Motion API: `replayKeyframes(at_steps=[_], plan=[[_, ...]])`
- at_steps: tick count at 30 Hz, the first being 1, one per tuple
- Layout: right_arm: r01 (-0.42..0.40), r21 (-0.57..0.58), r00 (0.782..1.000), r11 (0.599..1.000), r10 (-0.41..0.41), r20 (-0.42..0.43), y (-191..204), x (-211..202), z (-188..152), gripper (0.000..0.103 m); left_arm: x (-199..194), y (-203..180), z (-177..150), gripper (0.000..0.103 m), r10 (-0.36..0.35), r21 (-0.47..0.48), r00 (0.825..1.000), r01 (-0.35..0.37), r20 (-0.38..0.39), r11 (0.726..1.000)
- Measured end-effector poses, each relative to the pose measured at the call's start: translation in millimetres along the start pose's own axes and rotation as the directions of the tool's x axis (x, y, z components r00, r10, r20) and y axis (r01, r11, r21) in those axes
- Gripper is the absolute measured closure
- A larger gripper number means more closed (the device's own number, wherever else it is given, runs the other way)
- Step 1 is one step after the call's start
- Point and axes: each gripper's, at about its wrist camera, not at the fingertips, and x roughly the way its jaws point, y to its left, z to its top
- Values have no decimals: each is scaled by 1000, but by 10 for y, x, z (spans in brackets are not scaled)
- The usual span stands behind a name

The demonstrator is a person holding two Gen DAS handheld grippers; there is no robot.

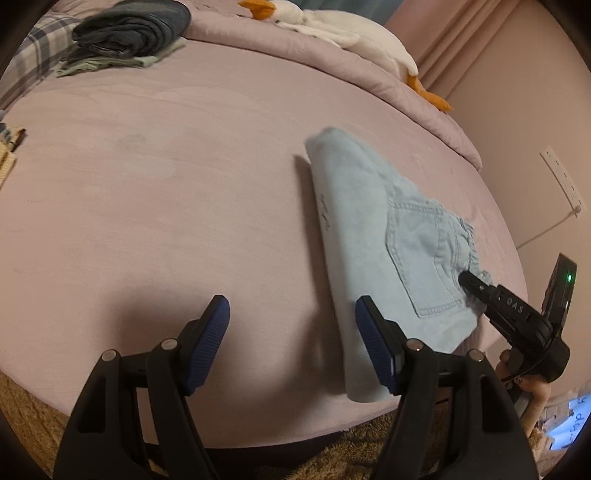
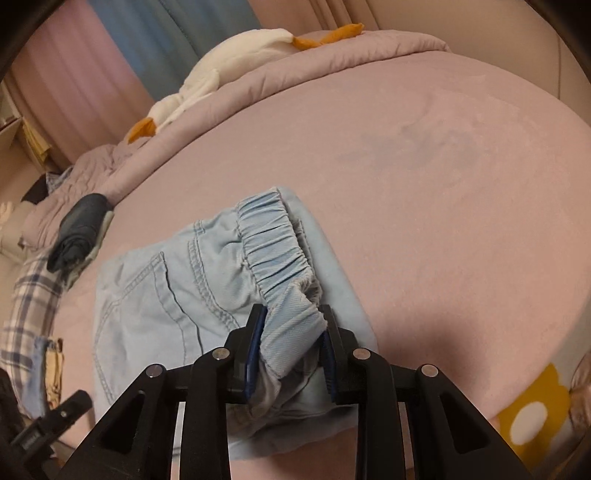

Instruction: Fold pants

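I see the pants (image 1: 373, 236), pale blue denim, lying folded into a long narrow bundle on the pink bed (image 1: 166, 184), near its front edge. The back pocket with its stitched outline faces up. The gathered elastic waistband (image 2: 275, 247) is bunched and lifted off the folded layers at one end, the rest lying flat on the sheet.

Bare sheet (image 1: 166, 192) lies open; folded clothes (image 1: 129, 33) crowd far corner.
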Motion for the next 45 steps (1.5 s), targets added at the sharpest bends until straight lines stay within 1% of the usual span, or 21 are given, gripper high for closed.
replayKeyframes(at_steps=[3, 5, 8, 11, 13, 15, 17, 18, 21, 24, 26, 28, 29, 31, 32, 33, 34, 36, 38, 41, 45], plan=[[4, 1, 1000, 1000, -4, 2, -21, -12, 5, 76, 76, -49, -52, 33, -5, 27, 1000, 6, -13, 1000], [-3, 1, 1000, 1000, 3, 3, -36, -31, -10, 76, 175, -32, -107, 33, 22, 55, 999, -20, -46, 998], [-9, -3, 1000, 1000, 9, 4, -15, -15, -24, 76, 161, 12, -173, 33, 10, 62, 999, -8, -33, 998], [-7, -7, 1000, 1000, 8, 4, -8, -15, -28, 76, 130, -2, -206, 33, 24, 87, 999, -20, -42, 996], [-2, -14, 1000, 1000, 2, 10, -3, -14, -31, 76, 107, 12, -183, 33, 20, 75, 999, -16, -47, 997], [9, -26, 1000, 1000, -9, 15, 13, -10, -43, 76, 65, -4, -103, 34, 7, 55, 1000, -5, -30, 998], [15, -36, 1000, 999, -15, 24, 32, -16, -58, 76, -20, -36, 21, 34, -11, 60, 999, 9, 36, 998], [15, -38, 1000, 999, -14, 26, 30, -19, -62, 76, -45, -69, 118, 34, -12, 74, 998, 7, 67, 997], [6, -39, 1000, 999, -5, 28, 27, -4, -74, 75, 14, -172, 375, 34, 16, 115, 995, -27, 95, 993], [-6, -34, 1000, 999, 7, 27, 6, 23, -82, 74, 196, -233, 591, 35, 62, 127, 993, -74, 97, 989], [-22, -28, 999, 999, 22, 26, -18, 15, -84, 74, 334, -245, 679, 35, 44, 125, 996, -54, 81, 991], [-34, -21, 999, 999, 35, 24, -47, 17, -84, 74, 438, -215, 717, 35, 1, 104, 999, -6, 48, 995], [-36, -23, 999, 999, 37, 24, -58, 16, -83, 74, 504, -213, 727, 35, -10, 95, 999, 6, 33, 995], [-37, -25, 999, 999, 38, 24, -65, 12, -80, 74, 597, -201, 680, 35, 7, 82, 1000, -6, -2, 997], [-37, -28, 999, 999, 38, 24, -65, 11, -79, 74, 659, -199, 624, 35, 32, 90, 999, -29, -24, 996], [-38, -29, 999, 999, 39, 23, -67, 11, -74, 73, 696, -190, 582, 34, 39, 98, 998, -35, -39, 995], [-40, -30, 999, 999, 40, 23, -71, 8, -72, 73, 717, -188, 532, 31, 40, 104, 998, -35, -47, 994], [-40, -34, 999, 999, 40, 24, -77, 5, -71, 73, 669, -207, 411, 31, 40, 131, 999, -37, -25, 991], [-38, -31, 999, 999, 39, 24, -77, 8, -71, 73, 617, -259, 293, 31, 42, 166, 999, -37, -24, 985], [-33, -34, 999, 999, 33, 21, -71, 6, -70, 73, 568, -264, 186, 31, 29, 164, 999, -24, -29, 986], [-28, -39, 1000, 999, 28, 12, -57, -8, -66, 72, 494, -225, 70, 31, -2, 135, 999, 8, -47, 991]])
